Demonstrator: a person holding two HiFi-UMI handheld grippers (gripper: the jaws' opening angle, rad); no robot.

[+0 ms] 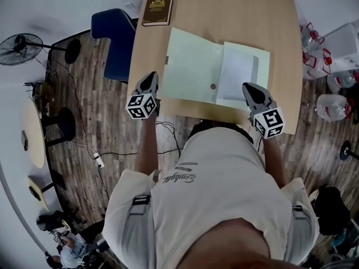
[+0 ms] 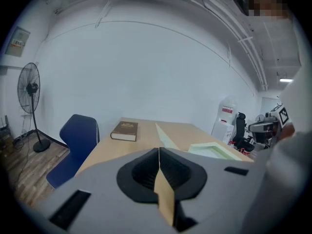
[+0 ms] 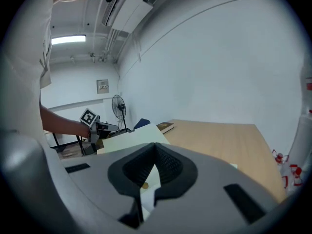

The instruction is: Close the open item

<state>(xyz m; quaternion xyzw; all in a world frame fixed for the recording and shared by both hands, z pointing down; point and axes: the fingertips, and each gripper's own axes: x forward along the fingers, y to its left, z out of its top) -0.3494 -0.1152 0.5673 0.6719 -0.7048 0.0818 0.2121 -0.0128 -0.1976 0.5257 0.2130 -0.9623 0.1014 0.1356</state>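
Observation:
A pale green folder (image 1: 190, 66) lies open and flat on the wooden table (image 1: 235, 15), with white paper (image 1: 235, 74) in its right half and a small brown snap (image 1: 212, 86) near the fold. My left gripper (image 1: 150, 75) is shut and empty at the table's left edge, just left of the folder's left flap. My right gripper (image 1: 247, 86) hovers shut over the near edge of the right half. The left gripper view shows its jaws (image 2: 159, 150) closed, with the folder (image 2: 214, 150) ahead to the right. From the right gripper (image 3: 155, 145), the flap (image 3: 131, 138) lies ahead to the left.
A brown book (image 1: 157, 9) lies at the table's far left corner. A blue chair (image 1: 115, 38) stands beside the table's left side, with a floor fan (image 1: 19, 48) beyond it. Water bottles (image 1: 331, 105) stand on the floor to the right.

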